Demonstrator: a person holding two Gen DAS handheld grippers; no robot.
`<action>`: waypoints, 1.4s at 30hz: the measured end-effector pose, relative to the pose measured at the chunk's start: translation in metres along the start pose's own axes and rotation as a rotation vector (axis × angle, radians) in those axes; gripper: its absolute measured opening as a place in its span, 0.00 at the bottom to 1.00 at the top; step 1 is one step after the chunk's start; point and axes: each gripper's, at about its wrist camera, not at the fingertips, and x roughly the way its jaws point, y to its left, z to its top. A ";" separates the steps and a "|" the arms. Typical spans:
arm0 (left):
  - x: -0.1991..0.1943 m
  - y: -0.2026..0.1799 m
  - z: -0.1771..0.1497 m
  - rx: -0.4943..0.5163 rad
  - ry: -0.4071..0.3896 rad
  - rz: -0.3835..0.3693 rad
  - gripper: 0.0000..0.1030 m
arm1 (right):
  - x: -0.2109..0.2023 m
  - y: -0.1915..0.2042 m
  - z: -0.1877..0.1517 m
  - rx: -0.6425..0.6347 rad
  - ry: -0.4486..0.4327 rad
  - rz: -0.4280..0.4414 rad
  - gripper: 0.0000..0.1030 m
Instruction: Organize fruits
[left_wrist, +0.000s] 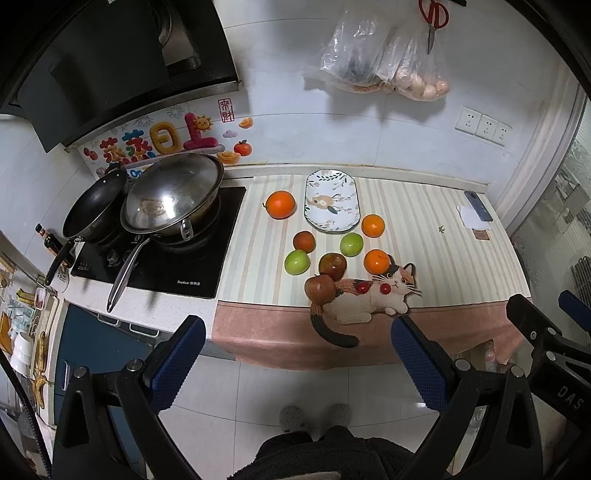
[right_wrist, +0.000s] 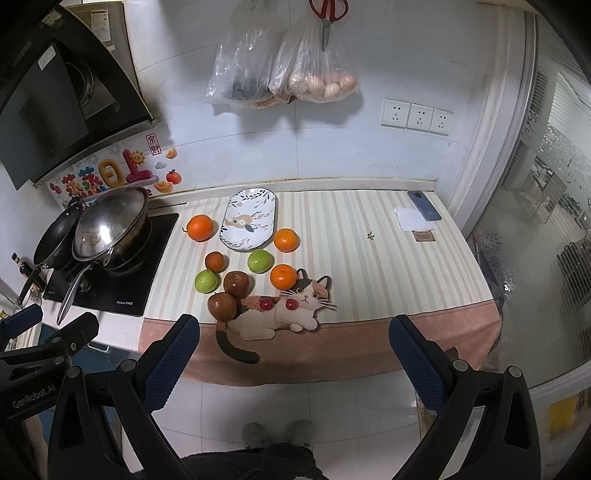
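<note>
The scattered round fruits, among them a dark red apple (left_wrist: 320, 288) at mid-frame, lie ahead of both grippers on the striped mat (left_wrist: 443, 258), below the oval floral plate (left_wrist: 331, 199), whose long axis runs away from the cameras. Left gripper (left_wrist: 297, 332) and right gripper (right_wrist: 293, 334) hover wide apart, empty, touching nothing; neither is clearly nearer.

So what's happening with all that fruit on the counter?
A person is standing at the kitchen counter with a gripper in each hand, about to tidy the fruit. The left gripper and right gripper are both open, holding nothing, back from the counter edge. No fruit is on the flowered plate yet. Around it lie three oranges, two green apples and three dark red apples, one on the cat-shaped mat.
</note>
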 end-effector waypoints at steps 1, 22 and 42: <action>0.000 0.000 0.000 0.000 0.000 0.000 1.00 | -0.001 -0.001 -0.001 0.001 -0.001 0.002 1.00; -0.005 -0.005 0.000 -0.010 -0.011 -0.005 1.00 | -0.002 0.003 0.003 0.001 -0.012 0.002 1.00; -0.002 0.007 0.010 -0.004 -0.020 -0.023 1.00 | -0.007 0.009 0.004 0.042 -0.020 0.012 1.00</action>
